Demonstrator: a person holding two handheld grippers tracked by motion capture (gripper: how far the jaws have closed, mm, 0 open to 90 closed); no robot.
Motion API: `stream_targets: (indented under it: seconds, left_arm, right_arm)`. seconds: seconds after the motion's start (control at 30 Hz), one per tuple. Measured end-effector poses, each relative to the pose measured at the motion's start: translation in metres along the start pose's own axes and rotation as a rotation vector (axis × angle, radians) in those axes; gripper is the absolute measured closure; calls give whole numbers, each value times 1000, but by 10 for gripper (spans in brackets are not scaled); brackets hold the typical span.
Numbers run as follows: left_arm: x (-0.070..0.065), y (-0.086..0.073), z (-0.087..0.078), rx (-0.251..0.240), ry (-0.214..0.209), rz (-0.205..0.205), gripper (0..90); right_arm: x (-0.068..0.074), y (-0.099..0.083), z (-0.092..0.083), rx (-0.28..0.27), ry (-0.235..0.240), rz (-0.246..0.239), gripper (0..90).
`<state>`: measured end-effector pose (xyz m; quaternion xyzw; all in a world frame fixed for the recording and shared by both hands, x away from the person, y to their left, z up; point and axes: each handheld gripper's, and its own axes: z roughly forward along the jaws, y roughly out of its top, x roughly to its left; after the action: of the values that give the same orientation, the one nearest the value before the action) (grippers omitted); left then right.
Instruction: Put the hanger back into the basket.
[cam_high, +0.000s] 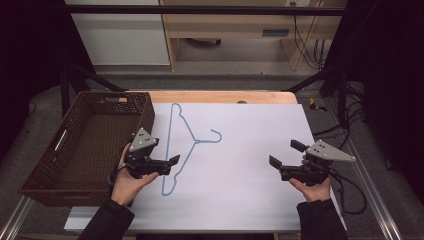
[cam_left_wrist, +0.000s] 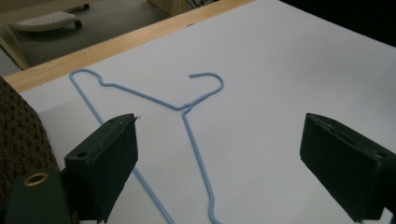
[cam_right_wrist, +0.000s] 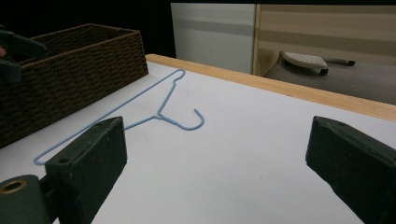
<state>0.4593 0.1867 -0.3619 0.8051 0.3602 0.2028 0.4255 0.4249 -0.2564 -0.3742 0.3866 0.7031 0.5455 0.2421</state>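
Note:
A light-blue wire hanger (cam_high: 194, 141) lies flat on the white sheet (cam_high: 240, 165), with its hook pointing right. My left gripper (cam_high: 165, 151) hovers over the hanger's lower left part, open and holding nothing. The left gripper view has the hanger (cam_left_wrist: 186, 108) on the sheet between and beyond the spread fingers (cam_left_wrist: 109, 163). At the sheet's right side my right gripper (cam_high: 286, 154) is open and empty, well away from the hanger. In its view the hanger (cam_right_wrist: 161, 114) lies far ahead, past the left fingertip (cam_right_wrist: 93, 158).
An empty brown wicker basket (cam_high: 147, 112) stands at the table's left edge, close to the left hand (cam_high: 127, 182). A bare wooden strip (cam_high: 220, 96) runs along the far edge. Cables (cam_high: 350, 190) trail off the right side. Cabinets stand beyond the table.

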Motion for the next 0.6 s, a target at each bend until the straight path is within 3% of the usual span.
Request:
stream_targets:
  seconds: [0.47, 0.6]
  left_arm:
    - [1, 7, 55, 108, 13, -17, 150]
    - [0, 4, 77, 173, 21, -5, 164]
  right_arm:
    - [1, -1, 2, 6, 1, 0, 58]
    - [1, -1, 2, 5, 2, 2, 59]
